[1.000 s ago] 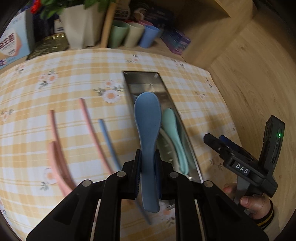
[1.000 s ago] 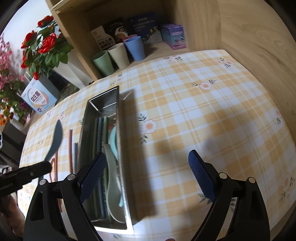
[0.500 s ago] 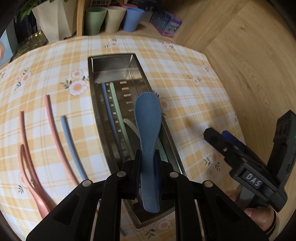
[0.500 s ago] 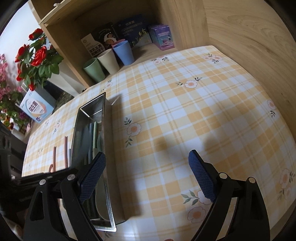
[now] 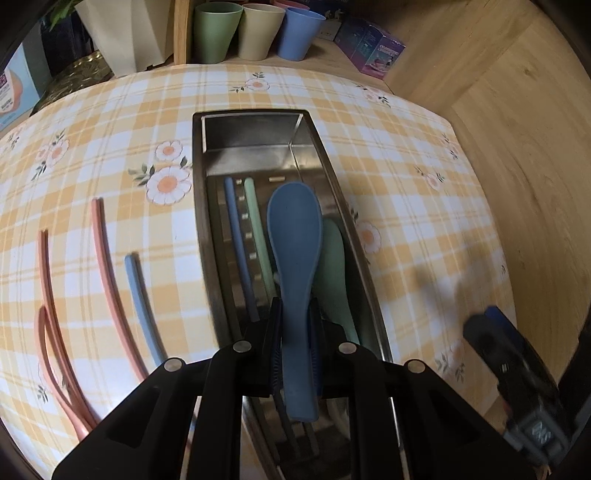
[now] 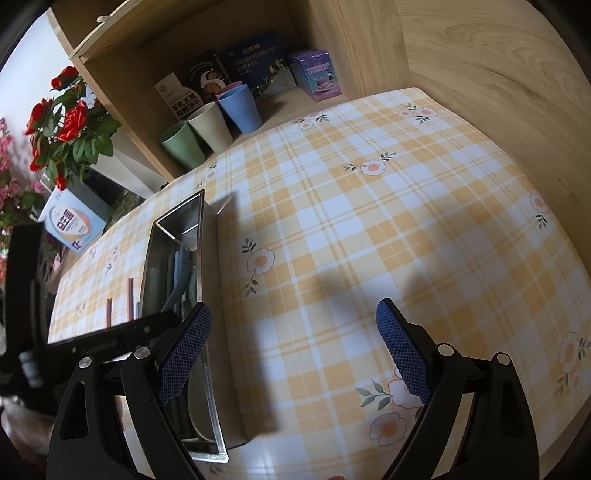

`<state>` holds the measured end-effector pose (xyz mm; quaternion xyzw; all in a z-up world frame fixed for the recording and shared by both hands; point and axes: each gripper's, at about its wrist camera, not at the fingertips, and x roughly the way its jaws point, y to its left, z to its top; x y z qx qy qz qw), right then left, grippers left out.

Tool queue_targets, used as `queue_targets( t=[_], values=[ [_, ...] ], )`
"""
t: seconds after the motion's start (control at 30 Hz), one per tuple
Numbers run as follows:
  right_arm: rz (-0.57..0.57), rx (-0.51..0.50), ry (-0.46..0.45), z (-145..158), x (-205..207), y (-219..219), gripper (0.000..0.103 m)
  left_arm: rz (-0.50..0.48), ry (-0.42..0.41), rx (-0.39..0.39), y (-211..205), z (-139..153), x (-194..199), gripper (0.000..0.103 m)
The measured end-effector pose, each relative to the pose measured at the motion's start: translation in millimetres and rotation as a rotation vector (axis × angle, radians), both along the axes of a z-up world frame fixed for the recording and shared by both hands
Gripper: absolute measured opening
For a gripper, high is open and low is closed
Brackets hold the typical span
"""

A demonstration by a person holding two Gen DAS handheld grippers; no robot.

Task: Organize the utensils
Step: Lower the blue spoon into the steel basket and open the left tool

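Observation:
My left gripper [image 5: 295,328] is shut on the handle of a blue spoon [image 5: 295,236] and holds it over the long steel tray [image 5: 251,114], bowl pointing away. In the tray lie a blue chopstick [image 5: 236,236], a green chopstick [image 5: 258,229] and a green spoon [image 5: 334,266]. On the cloth left of the tray lie pink chopsticks [image 5: 105,266], a blue chopstick [image 5: 140,299] and a pink spoon [image 5: 55,362]. My right gripper [image 6: 291,350] is open and empty, to the right of the tray [image 6: 201,236]; it also shows in the left wrist view [image 5: 495,339].
The table has a yellow plaid cloth [image 6: 369,221]. Three cups [image 5: 255,29] and boxes [image 5: 373,51] stand on a shelf at the back. A white flower pot [image 5: 122,33] and a carton [image 6: 74,225] stand at the back left. A wooden wall [image 5: 517,147] runs along the right.
My left gripper has carried the blue spoon from beside the tray to over it and lower into it. My right gripper has drawn back toward the table's near right edge.

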<state>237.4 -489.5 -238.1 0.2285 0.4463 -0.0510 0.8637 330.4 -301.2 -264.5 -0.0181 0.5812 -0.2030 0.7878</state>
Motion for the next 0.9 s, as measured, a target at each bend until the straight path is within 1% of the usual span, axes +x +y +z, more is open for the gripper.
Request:
queue_targets(
  t=[0.1, 0.27, 0.33, 0.37, 0.4, 0.47, 0.53, 0.6, 0.67, 0.77, 0.9],
  values=[
    [-0.004, 0.0, 0.005, 0, -1, -1, 0.088, -0.004, -0.024, 0.018, -5, 1, 9, 0.013],
    [-0.011, 0.0, 0.01, 0, -3, -2, 0.088, -0.015, -0.032, 0.025, -9, -3, 24, 0.015],
    [-0.016, -0.002, 0.011, 1, -5, -3, 0.088, -0.042, -0.052, 0.02, -9, 1, 27, 0.025],
    [-0.019, -0.003, 0.011, 2, -6, -2, 0.088, -0.057, -0.07, 0.008, -6, 6, 27, 0.037],
    [-0.021, -0.004, 0.012, 2, -7, -2, 0.088, -0.063, -0.081, 0.0, -4, 10, 28, 0.043],
    [-0.024, -0.003, 0.014, 3, -7, -1, 0.087, -0.074, -0.089, -0.019, 1, 17, 28, 0.043],
    [-0.023, -0.001, 0.01, 5, -8, 0, 0.087, -0.089, -0.099, -0.053, 10, 29, 27, 0.043],
    [-0.018, 0.003, 0.005, 7, -9, 4, 0.087, -0.102, -0.124, -0.071, 22, 42, 25, 0.048],
    [-0.012, 0.002, 0.002, 9, -9, 10, 0.087, -0.106, -0.153, -0.082, 34, 52, 22, 0.05],
    [-0.004, 0.006, 0.0, 12, -9, 20, 0.087, -0.102, -0.191, -0.083, 63, 66, 17, 0.05],
    [0.009, 0.008, -0.003, 17, -8, 36, 0.087, -0.076, -0.217, -0.062, 100, 73, 9, 0.05]
  ],
)
